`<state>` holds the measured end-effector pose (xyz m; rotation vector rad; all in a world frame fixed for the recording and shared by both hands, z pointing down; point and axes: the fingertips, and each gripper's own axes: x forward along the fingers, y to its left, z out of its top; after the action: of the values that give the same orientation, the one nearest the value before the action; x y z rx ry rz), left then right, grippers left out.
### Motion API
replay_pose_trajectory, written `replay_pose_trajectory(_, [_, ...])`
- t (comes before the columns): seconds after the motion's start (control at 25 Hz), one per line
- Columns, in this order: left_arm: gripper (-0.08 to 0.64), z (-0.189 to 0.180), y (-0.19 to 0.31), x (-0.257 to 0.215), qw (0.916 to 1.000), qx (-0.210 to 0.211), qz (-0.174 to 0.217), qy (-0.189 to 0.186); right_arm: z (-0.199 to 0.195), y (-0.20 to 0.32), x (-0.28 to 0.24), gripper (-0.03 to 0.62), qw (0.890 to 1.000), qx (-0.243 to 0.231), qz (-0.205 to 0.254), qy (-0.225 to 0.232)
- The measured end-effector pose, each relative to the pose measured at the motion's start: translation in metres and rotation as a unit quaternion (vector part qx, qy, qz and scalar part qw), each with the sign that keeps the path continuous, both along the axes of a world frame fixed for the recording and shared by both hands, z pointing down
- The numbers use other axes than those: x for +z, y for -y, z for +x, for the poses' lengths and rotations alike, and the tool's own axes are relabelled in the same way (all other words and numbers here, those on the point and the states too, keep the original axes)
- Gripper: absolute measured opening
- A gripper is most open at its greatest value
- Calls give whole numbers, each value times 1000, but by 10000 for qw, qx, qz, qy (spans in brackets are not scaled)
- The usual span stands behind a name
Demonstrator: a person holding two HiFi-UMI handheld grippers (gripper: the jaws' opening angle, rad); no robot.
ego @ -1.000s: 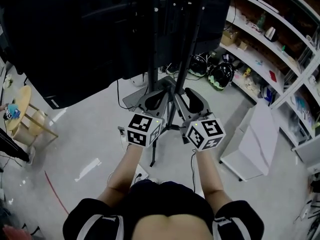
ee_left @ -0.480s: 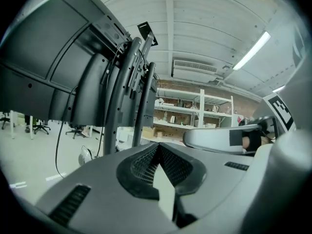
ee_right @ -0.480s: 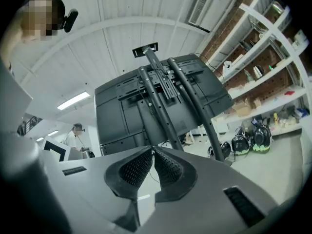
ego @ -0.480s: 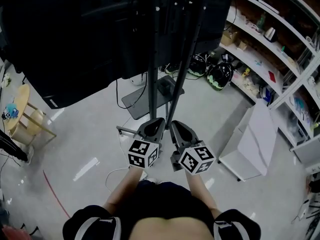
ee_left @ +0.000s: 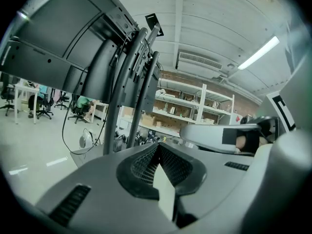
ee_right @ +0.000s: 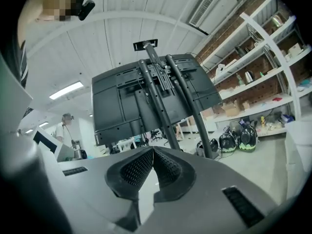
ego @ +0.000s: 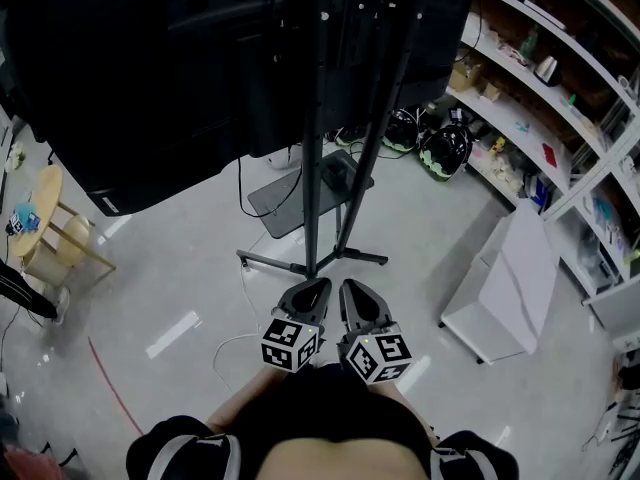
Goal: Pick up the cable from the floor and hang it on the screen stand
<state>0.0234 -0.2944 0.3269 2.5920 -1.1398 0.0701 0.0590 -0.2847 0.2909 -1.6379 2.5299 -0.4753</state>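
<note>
- The left gripper is held clenched, nothing between its jaws.
- The right gripper, just beside it, is seen with jaws just closed on nothing.
- The white cable is seen lying on the floor by the base of the screen stand.

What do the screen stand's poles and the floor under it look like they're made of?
Screen stand: probably metal tubing with a matte black coat. Its poles are slim, straight and evenly dark, with no shine.
Floor: a hard, smooth, light grey surface, perhaps sealed concrete or epoxy. It is glossy enough to mirror lights as bright streaks.
</note>
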Motion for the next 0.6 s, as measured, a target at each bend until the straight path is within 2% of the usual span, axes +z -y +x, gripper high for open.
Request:
replay_pose_trajectory(0.12, [8, -3, -10, 9, 9999, -27, -96, 16, 1, -4, -2, 23, 9998, 86, 162, -61])
replay_pose_trajectory(0.24, [8, -6, -14, 13, 9999, -25, -123, 41, 2, -5, 4, 23, 9996, 165, 110, -178])
replay_pose_trajectory(0.6, [8, -19, -11, 20, 9995, -122, -246, 163, -9, -1, 4, 23, 9996, 26, 90, -275])
